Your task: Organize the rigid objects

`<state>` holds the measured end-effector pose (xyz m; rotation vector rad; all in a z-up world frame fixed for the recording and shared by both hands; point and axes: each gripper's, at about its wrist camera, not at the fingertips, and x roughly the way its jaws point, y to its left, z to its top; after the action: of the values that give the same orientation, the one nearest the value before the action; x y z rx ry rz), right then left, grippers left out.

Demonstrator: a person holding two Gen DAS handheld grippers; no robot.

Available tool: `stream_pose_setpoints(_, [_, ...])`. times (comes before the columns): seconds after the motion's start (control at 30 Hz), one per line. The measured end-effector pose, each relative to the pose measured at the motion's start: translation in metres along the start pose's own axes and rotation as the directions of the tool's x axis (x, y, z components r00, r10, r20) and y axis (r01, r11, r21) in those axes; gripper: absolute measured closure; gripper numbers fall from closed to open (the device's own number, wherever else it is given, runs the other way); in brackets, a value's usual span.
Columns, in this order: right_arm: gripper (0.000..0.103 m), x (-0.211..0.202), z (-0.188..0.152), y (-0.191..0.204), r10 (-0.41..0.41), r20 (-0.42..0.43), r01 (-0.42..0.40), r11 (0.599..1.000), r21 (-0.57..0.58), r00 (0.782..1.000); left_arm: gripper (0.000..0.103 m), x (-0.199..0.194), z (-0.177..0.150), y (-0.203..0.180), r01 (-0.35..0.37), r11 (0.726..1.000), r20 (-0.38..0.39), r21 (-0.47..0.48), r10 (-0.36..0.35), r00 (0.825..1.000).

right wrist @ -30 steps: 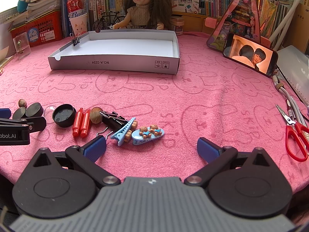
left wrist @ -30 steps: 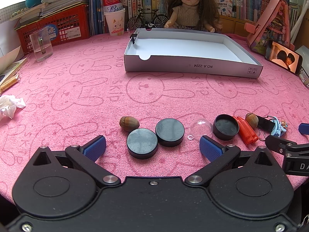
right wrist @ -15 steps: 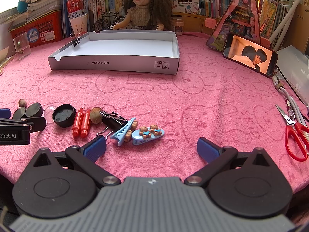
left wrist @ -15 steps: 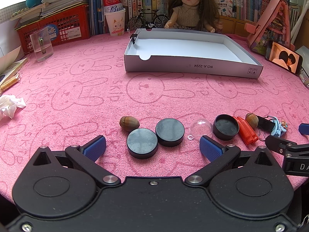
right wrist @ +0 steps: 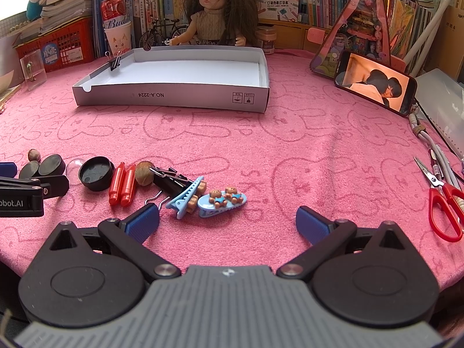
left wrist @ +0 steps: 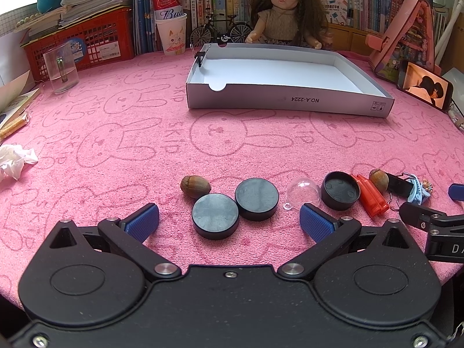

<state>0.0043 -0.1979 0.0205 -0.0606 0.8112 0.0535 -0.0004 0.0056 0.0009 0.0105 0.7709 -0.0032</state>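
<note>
Both tongs rest low at the near edge of the counter [left wrist: 121, 133], which is covered in pink cloth with a rabbit print. The left tongs [left wrist: 229, 221] are spread wide and hold nothing; two black discs lie between their blue pads, the near disc [left wrist: 215, 215] touching the far disc [left wrist: 257, 198]. An acorn [left wrist: 195, 186] sits just left of and beyond them. To the right lie a clear dome [left wrist: 303, 193], then a black cap [left wrist: 341, 190] open side up, then a red piece [left wrist: 371, 195], and a second acorn [left wrist: 378, 179] just beyond it.

The right tongs [right wrist: 227, 223] are also spread and empty, hovering over bare cloth. Just beyond their left pad lie a blue clip [right wrist: 187, 197] and a blue barrette [right wrist: 221, 200] with two small bears, touching each other. A black binder clip [right wrist: 168, 179] lies to the far left of the blue clip.

Farther back a white tray [right wrist: 174, 95] stands empty save for a binder clip fixed to its left wall. A doll [right wrist: 217, 11] sits behind the tray. A phone [right wrist: 375, 82] leans at the right, and red scissors [right wrist: 443, 203] lie at the near right.
</note>
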Motion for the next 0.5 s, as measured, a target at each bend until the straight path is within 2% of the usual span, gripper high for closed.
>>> stream_pose_setpoints(0.37, [0.000, -0.0019, -0.0045, -0.0009, 0.003, 0.033, -0.003, 1.000, 0.005, 0.999, 0.000, 0.0010, -0.0019, 0.0008, 0.000, 1.000, 0.003, -0.001, 0.000, 1.000])
stream_pose_setpoints(0.5, [0.000, -0.0079, -0.0052, -0.0082, 0.039, 0.074, -0.042, 0.998, 0.052, 0.997, 0.004, 0.0004, 0.0012, 0.0033, 0.012, 1.000, -0.007, -0.014, -0.012, 1.000])
